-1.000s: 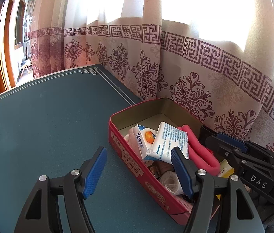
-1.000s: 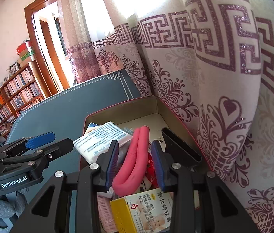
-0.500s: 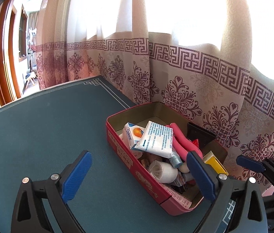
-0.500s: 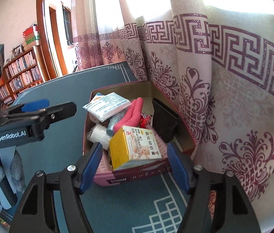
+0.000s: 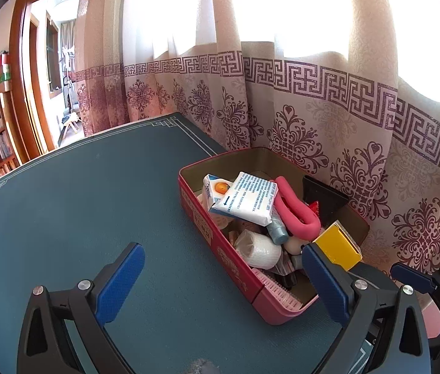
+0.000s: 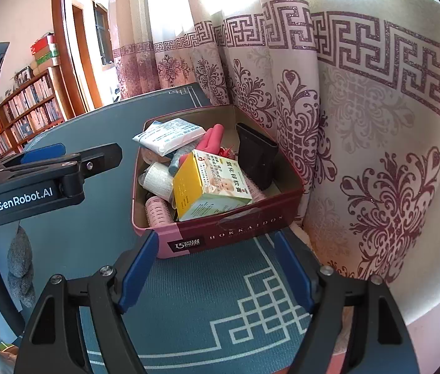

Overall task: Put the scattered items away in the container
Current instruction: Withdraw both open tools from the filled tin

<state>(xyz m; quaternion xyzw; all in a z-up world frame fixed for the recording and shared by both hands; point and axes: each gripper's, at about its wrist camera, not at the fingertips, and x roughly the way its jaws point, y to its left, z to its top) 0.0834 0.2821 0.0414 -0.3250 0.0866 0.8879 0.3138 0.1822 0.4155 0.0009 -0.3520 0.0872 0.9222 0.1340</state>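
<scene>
Both tongs — left (image 5: pixel 223 280), right (image 6: pixel 216 268) — gape wide, seemingly touching nothing, near the tin (image 6: pixel 229 240).

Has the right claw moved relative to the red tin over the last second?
Yes. The right claw has backed out of the red tin; it is now open, short of the tin's near wall, above the table mat.

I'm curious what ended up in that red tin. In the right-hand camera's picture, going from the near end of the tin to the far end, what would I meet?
Yellow medicine box → black case → pink foam tube → white printed packet, all inside the red tin.
</scene>
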